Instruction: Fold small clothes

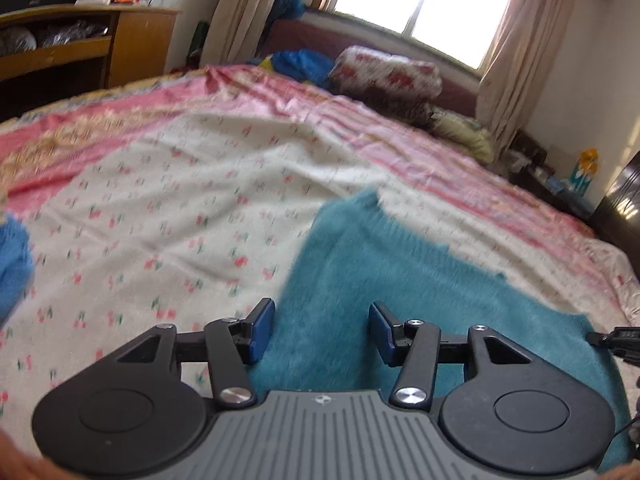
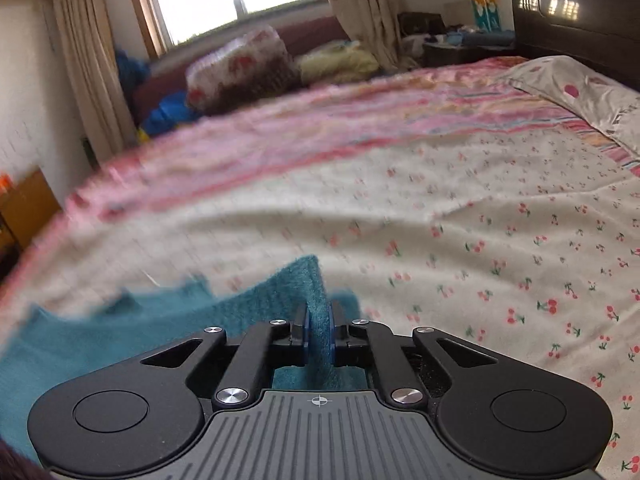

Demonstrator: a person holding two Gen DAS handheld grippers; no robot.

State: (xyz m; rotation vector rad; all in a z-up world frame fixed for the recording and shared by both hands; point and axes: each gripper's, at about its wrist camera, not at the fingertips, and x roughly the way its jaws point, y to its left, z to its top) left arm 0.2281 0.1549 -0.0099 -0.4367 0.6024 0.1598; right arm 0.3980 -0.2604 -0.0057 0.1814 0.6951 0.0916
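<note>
A teal fuzzy knitted garment (image 1: 384, 264) lies on the bed's cherry-print sheet (image 1: 168, 208). My left gripper (image 1: 322, 330) is open, its blue pads wide apart just above the garment's near part. In the right wrist view my right gripper (image 2: 320, 326) is shut on a raised fold of the same teal garment (image 2: 296, 280), which stands up between the pads; the rest of the garment (image 2: 100, 332) spreads to the left. A blue fuzzy item (image 1: 14, 260) shows at the left edge of the left wrist view.
The bed has a pink striped cover (image 1: 380, 120) at its far side and a pillow (image 2: 580, 92) at the right. A floral bundle (image 1: 388, 72) and blue bags (image 1: 304, 62) lie under the window. A wooden shelf unit (image 1: 80, 44) stands at the left, a dark wardrobe (image 2: 580, 8) at the right.
</note>
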